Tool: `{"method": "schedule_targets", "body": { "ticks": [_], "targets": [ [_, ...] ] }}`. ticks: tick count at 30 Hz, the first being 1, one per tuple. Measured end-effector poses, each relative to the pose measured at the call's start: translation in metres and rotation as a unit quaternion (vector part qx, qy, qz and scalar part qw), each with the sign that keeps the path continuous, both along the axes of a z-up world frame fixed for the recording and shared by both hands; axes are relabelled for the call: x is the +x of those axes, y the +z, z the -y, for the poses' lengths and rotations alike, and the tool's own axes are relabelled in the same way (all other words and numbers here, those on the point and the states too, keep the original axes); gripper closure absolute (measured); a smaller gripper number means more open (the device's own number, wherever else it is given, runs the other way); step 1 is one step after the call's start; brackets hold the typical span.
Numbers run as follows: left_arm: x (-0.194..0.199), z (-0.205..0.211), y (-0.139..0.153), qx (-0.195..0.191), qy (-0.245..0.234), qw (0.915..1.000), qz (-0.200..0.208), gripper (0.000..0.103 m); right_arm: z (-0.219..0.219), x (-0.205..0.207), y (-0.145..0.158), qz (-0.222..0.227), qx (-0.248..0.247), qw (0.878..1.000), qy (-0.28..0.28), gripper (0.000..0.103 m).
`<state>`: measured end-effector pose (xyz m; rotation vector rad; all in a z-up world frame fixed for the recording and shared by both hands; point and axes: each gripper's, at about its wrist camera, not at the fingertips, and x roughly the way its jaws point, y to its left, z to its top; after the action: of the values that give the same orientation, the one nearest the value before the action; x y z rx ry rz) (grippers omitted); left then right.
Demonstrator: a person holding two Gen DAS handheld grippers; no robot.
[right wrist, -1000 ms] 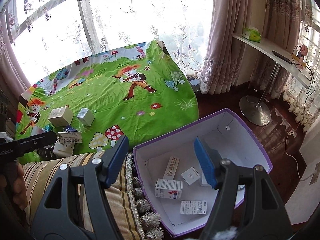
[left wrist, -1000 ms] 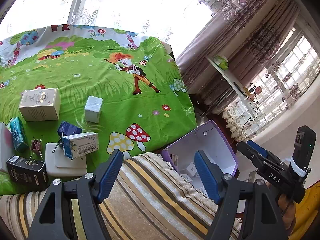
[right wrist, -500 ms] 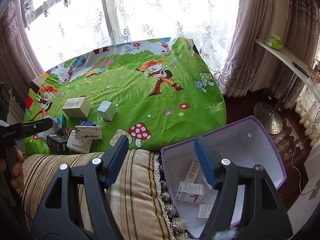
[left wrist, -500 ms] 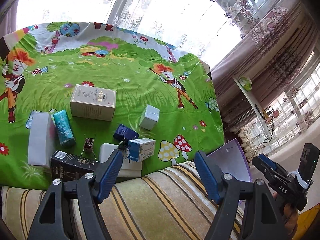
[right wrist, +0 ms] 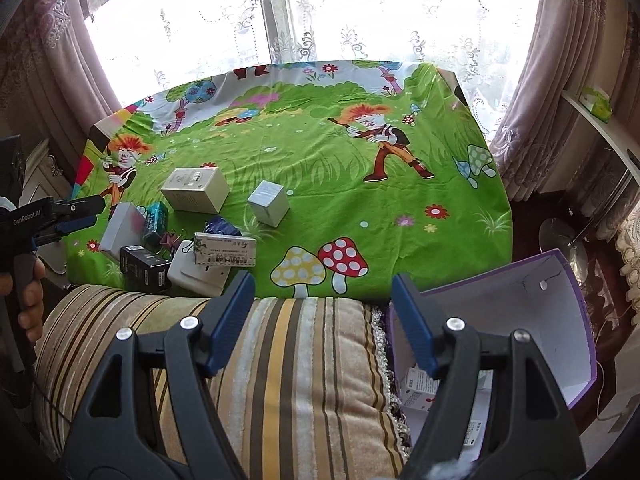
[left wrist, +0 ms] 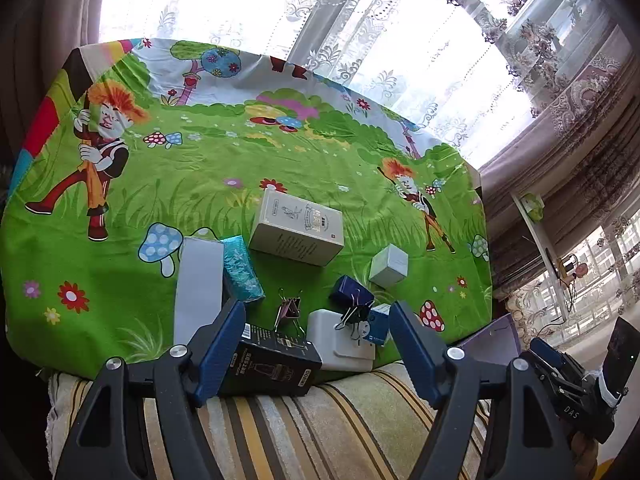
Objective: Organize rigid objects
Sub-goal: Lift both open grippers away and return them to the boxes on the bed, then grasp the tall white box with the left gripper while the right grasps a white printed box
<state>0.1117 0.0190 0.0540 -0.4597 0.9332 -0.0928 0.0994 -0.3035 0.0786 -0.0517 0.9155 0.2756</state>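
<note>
— Tongs status?
— Both my left tongs [left wrist: 318, 346] and right tongs [right wrist: 322, 324] are apart, empty. My left has swung from the purple box [right wrist: 532, 320] toward the black box [left wrist: 272, 364] just ahead; cream box [left wrist: 298, 232] beyond. Next pick, I judge.

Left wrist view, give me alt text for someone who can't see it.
The open, empty left gripper points at a cluster of small boxes and binder clips on a green cartoon tablecloth, with a black box nearest between its fingers above a striped cushion.
</note>
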Motion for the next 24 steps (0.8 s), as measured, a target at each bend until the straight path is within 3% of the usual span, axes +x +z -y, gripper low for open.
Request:
{"method": "schedule_targets", "body": {
  "ticks": [12,24],
  "targets": [
    [0.005,-0.032,-0.025,0.055,0.059,0.9959,-0.041,0.028,-0.054,0.023,-0.031,-0.062,0.012,0.994,0.084,0.016],
    [0.016,-0.040,-0.057,0.079,0.064,0.9912,-0.085,0.028,-0.089,0.055,-0.073,-0.148,0.052,0.976,0.150,0.015]
  ]
}}
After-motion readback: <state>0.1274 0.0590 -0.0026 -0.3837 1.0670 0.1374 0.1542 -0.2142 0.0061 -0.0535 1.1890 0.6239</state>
